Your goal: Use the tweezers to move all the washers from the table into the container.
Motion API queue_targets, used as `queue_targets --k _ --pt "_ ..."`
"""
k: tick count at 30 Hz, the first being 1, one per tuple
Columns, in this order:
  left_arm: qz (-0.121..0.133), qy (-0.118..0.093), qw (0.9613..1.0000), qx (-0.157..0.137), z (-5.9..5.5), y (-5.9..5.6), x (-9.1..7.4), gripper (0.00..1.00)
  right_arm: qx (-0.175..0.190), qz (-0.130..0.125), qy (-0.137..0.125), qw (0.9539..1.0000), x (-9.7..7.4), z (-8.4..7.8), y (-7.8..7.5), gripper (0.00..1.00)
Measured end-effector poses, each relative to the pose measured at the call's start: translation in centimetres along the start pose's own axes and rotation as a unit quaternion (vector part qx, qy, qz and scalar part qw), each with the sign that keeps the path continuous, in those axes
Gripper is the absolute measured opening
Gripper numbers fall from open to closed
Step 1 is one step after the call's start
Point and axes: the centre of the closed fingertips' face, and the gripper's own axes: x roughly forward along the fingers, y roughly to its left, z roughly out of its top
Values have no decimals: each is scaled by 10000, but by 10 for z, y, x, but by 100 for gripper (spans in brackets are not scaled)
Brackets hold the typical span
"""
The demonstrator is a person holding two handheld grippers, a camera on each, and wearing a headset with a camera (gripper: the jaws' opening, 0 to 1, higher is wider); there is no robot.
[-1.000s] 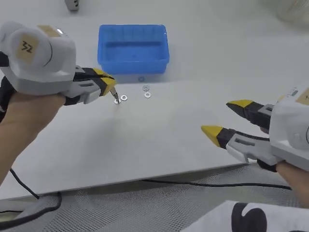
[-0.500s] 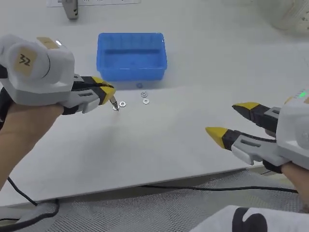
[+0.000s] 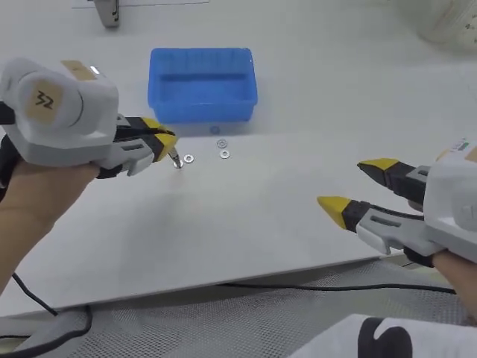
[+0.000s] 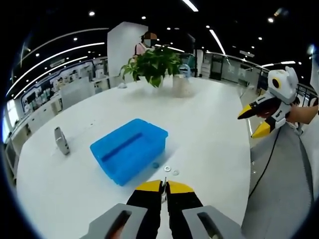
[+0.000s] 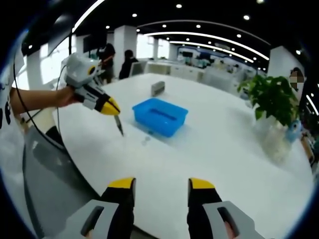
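left tongs point(image 3: 165, 140): clenched on tweezers point(image 3: 175, 159), tip by washer point(image 3: 188, 159) near container point(image 3: 201, 108), for the pick
right tongs point(image 3: 356, 183): released, parked clear

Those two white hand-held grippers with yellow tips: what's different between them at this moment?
The left gripper has its jaws closed on thin metal tweezers; the right gripper has its jaws apart and holds nothing. The left gripper sits close to the small metal washers in front of the blue plastic container; the right gripper is held far off to the side. Both have white bodies and yellow-tipped black jaws.
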Motion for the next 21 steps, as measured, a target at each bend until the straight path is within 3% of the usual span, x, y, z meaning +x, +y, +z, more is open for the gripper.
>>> queue_targets --k 13,21 --pt "-26 -41 10000 29 3 0 1 0 -9 0 9 10000 0 0 0 38" --pt "-44 44 9999 88 0 -1 3 0 -32 -5 24 10000 -1 0 0 38"
